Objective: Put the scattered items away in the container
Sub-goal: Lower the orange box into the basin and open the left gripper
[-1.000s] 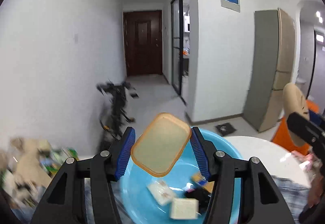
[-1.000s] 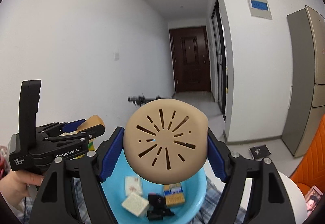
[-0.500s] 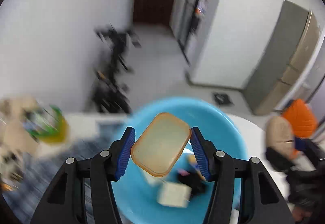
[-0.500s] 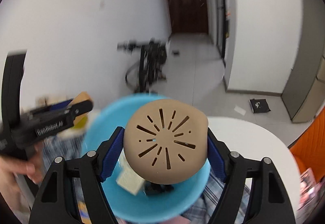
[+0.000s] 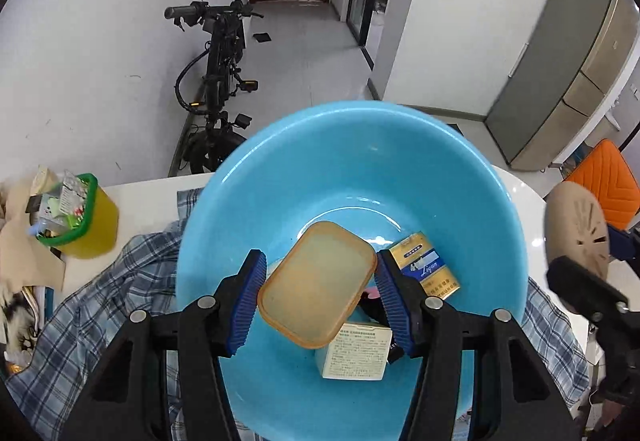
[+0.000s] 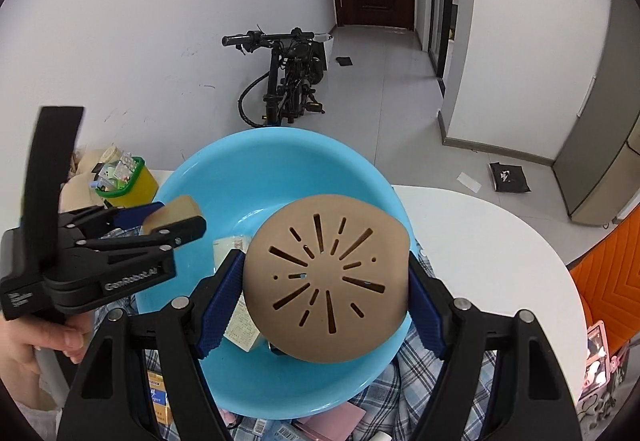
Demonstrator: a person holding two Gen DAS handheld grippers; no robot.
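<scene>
Soap dish (image 5: pixel 316 285), clamped diagonally in our left gripper (image 5: pixel 320 299), hangs over the blue basin (image 5: pixel 360 145); our right gripper (image 6: pixel 326 291) clamps the slotted disc (image 6: pixel 326 275) above it

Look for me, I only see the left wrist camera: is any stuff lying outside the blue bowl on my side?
Observer: Yes. A yellow pack lies outside the blue basin, by its near-left rim.
Operator: Anything more?
Observer: Flat pink items poke out below the near rim.
Operator: Is the round tan thing held properly?
Observer: Both pads of the right gripper press the slotted disc at its edges.
Operator: Who holds my gripper?
Observer: A hand holds the handle of the left gripper.
</scene>
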